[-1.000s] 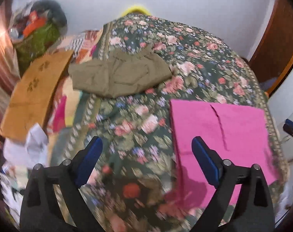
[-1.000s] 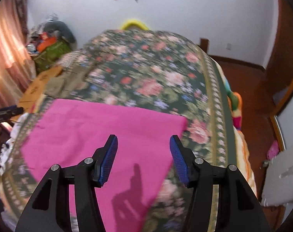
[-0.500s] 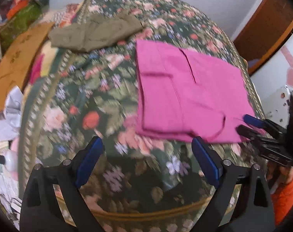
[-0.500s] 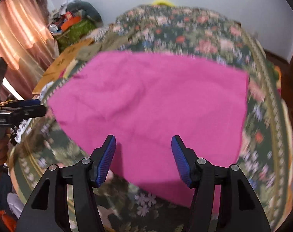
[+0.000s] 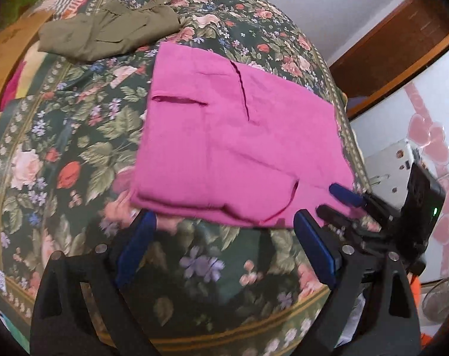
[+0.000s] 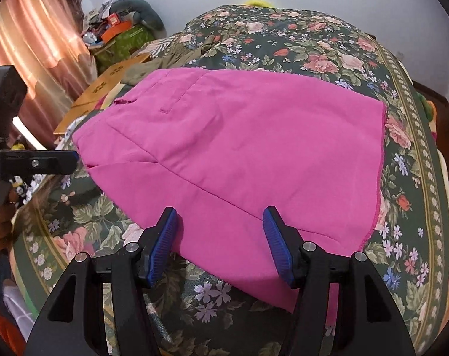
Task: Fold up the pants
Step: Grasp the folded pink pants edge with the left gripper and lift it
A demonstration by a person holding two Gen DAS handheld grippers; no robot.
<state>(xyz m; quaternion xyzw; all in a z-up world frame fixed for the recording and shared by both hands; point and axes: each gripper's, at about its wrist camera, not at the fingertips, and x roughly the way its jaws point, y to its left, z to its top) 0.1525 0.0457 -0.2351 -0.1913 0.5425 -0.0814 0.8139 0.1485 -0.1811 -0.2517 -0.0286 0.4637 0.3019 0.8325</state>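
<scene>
Pants flat on the bed, both grippers at the near hem

Pink pants (image 6: 239,154) lie folded flat on the floral bedspread (image 5: 76,148), their long axis running across the bed, the slit pocket toward the olive garment (image 5: 105,32) beyond them. Bedspread lies bare along the pants' near edge and far side. Left gripper (image 5: 224,237) hovers at the near edge, fingers wide with nothing between. Right gripper (image 6: 220,240) sits over the same edge nearer the other corner, its 2 fingers parted about halfway, cloth under them but not pinched.
</scene>
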